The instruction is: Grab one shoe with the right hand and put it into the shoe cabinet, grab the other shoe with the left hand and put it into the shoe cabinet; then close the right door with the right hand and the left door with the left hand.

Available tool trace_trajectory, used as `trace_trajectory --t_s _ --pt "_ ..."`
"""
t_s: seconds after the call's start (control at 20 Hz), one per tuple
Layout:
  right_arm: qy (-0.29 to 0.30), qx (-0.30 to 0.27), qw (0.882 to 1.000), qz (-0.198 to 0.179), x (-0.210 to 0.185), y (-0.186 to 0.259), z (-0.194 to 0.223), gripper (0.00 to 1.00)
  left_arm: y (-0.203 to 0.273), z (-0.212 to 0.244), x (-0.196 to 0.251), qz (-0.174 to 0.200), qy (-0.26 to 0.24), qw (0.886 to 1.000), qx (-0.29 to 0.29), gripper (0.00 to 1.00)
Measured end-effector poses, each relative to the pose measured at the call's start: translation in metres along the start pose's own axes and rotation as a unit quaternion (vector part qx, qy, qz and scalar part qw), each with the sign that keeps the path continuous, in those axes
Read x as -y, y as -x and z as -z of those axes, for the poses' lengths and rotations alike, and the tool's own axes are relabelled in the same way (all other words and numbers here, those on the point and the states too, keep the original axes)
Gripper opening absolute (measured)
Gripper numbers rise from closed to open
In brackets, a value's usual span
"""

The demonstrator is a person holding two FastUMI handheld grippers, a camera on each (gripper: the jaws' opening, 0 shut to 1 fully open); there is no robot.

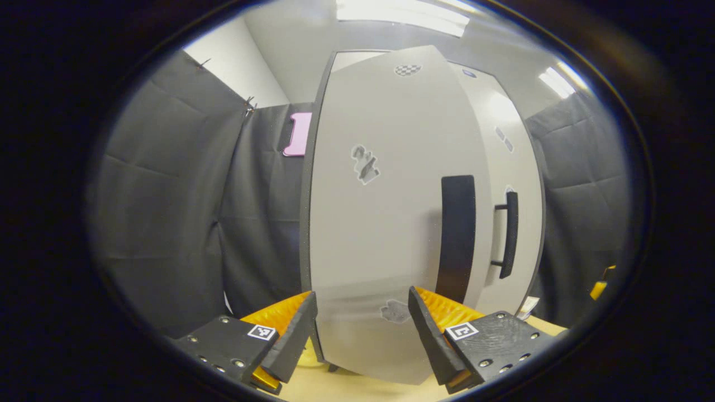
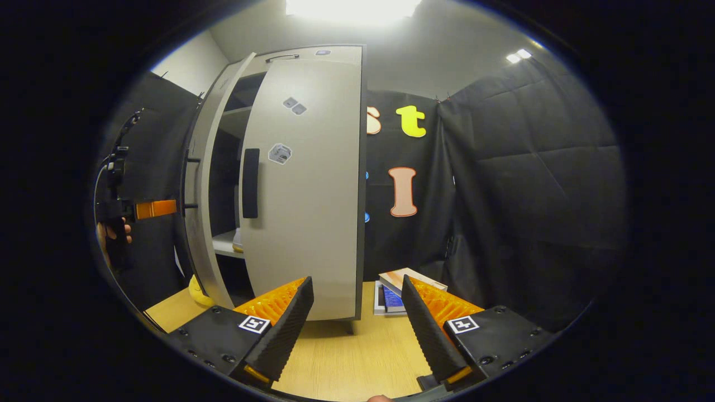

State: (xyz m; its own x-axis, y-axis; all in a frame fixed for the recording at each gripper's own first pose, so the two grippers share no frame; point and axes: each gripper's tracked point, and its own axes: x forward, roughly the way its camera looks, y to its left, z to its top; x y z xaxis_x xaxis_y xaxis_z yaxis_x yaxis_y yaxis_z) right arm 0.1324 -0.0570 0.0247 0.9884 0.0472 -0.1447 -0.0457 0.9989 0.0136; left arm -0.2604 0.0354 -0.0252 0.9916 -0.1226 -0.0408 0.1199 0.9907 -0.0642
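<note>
The grey shoe cabinet (image 2: pixel 304 184) stands on the wooden table. Its right door (image 2: pixel 313 223), with a black handle (image 2: pixel 250 183), lies nearly flush against the cabinet. The left door (image 2: pixel 195 212) stands ajar, leaving a gap onto a white shelf (image 2: pixel 223 244) where a pale bit of a shoe (image 2: pixel 238 241) peeks out. In the left gripper view the left door (image 1: pixel 385 212) is close ahead with its black handle (image 1: pixel 458 234). My left gripper (image 1: pixel 360 335) is open just before this door's face. My right gripper (image 2: pixel 357 329) is open, low over the table, before the right door. The other shoe is hidden.
A small stack of books (image 2: pixel 397 289) lies on the table (image 2: pixel 346 357) right of the cabinet. A yellow object (image 2: pixel 195 293) sits under the left door. A hand (image 2: pixel 114 231) holds the left gripper at the far left. Black cloth walls close in the booth.
</note>
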Motion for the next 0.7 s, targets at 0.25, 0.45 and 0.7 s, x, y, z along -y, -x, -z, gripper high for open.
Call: trace_trajectory --t_s 0.25,0.45,0.7 --pt "-0.002 0.019 1.000 -0.018 -0.015 0.014 -0.021 0.99 0.057 -0.013 -0.033 -0.020 -0.018 1.000 0.010 0.94" --pt "-0.002 0.031 0.999 -0.030 -0.026 0.027 -0.033 0.99 0.103 -0.020 -0.059 -0.035 -0.025 0.999 0.012 0.99" --pt "0.003 0.041 0.998 -0.040 -0.037 0.044 -0.041 0.98 0.153 -0.020 -0.089 -0.049 -0.041 0.998 0.011 0.99"
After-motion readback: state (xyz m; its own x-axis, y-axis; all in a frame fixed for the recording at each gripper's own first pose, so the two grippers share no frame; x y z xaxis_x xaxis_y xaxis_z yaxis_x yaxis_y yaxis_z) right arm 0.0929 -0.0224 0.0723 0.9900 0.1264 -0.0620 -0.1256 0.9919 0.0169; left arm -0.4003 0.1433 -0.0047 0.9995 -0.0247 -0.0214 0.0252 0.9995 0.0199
